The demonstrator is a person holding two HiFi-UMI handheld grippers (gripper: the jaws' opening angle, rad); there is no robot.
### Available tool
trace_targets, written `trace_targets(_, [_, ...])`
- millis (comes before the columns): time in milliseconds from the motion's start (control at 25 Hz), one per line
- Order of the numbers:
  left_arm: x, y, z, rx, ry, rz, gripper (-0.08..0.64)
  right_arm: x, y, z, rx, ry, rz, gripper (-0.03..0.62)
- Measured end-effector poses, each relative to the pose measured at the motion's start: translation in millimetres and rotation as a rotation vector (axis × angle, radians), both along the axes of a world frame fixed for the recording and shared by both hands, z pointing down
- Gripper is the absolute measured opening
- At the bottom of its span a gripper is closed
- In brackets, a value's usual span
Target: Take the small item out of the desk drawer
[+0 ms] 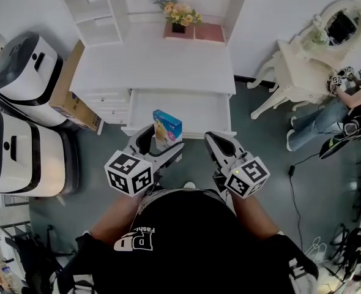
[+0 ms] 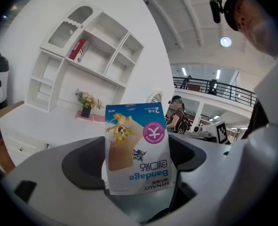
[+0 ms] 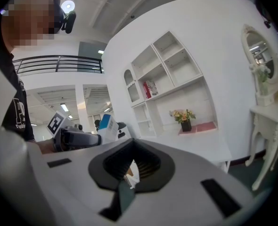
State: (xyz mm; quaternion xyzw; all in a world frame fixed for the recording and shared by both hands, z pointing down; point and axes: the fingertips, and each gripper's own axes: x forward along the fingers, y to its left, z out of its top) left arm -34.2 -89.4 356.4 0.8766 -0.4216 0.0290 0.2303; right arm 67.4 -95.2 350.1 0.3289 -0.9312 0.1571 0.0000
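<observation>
Left gripper [image 1: 160, 144] clamps bandage box [image 2: 138, 147], partly hidden from above; right gripper [image 1: 212, 141] closed, empty; drawer [image 1: 199, 112] open.

"HYNAUT Bandage" on the box [image 2: 136, 147]

- right gripper [image 3: 129, 171]: jaws closed together, grey fingers fill the lower frame, dark ribbed pads meet in the middle; a pale sliver shows in the gap, can't tell what
- left gripper [image 3: 97, 136] at left, pointing right, marker cube [image 3: 57, 122] on it, blue-and-white box [image 3: 107, 126] held at its tip
- person's black printed shirt [image 3: 17, 108] along the left edge, head camera [image 3: 66, 17] up top
- white desk [image 3: 195, 142] behind the jaws, with flower pot [image 3: 185, 119] and pink mat [image 3: 201, 126] beside it on top
- white shelf unit [image 3: 169, 74] above the desk, red item [image 3: 151, 87] upright in one cubby
- white dressing table [image 3: 267, 114] with oval mirror [image 3: 257, 51] at the right edge
- balcony railing [image 3: 59, 65] in the background, upper left
</observation>
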Motion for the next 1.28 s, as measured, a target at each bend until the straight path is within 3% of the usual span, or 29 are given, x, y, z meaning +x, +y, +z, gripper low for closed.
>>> trace_targets(400, [-25, -5, 5, -0.006, -0.002, 0.013, 0.416, -27, -3, 2, -0.002, 0.019, 0.017, 0.008])
trace_targets(1280, [-27, -9, 5, -0.003, -0.016, 0.044, 0.416, -36, -3, 5, -0.009, 0.034, 0.023, 0.006])
